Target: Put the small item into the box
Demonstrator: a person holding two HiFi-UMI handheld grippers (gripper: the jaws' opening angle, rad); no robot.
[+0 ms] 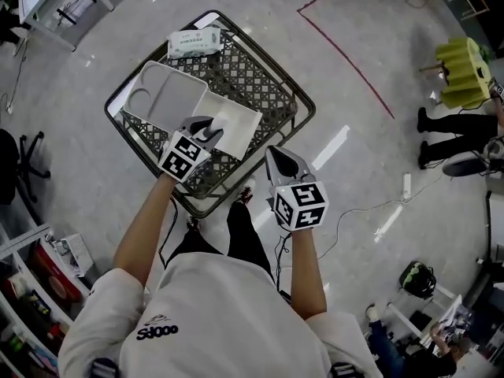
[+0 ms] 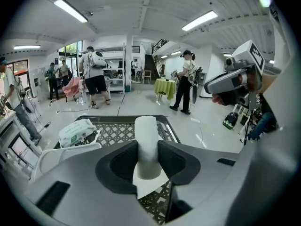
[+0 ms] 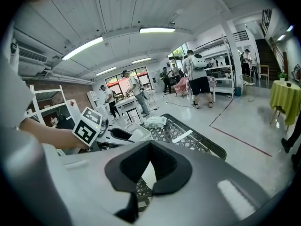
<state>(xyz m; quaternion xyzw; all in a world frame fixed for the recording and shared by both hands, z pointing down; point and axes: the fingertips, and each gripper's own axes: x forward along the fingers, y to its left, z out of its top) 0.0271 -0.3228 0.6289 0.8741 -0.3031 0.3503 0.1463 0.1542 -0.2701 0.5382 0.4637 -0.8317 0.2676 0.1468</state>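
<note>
A white cylinder is clamped in the left gripper over a lattice table on polished flooring; the right gripper is closed.

I looked down on a black lattice table with a pack of wet wipes lying at its far edge. A red line ran across the pale glossy floor beyond it. Off to the right stood a small table under a yellow-green cloth, with a person in black trousers just beside it. A white power strip trailed its cable over the floor, a black-and-green bag sat nearer me, and an office chair stood at the left.
</note>
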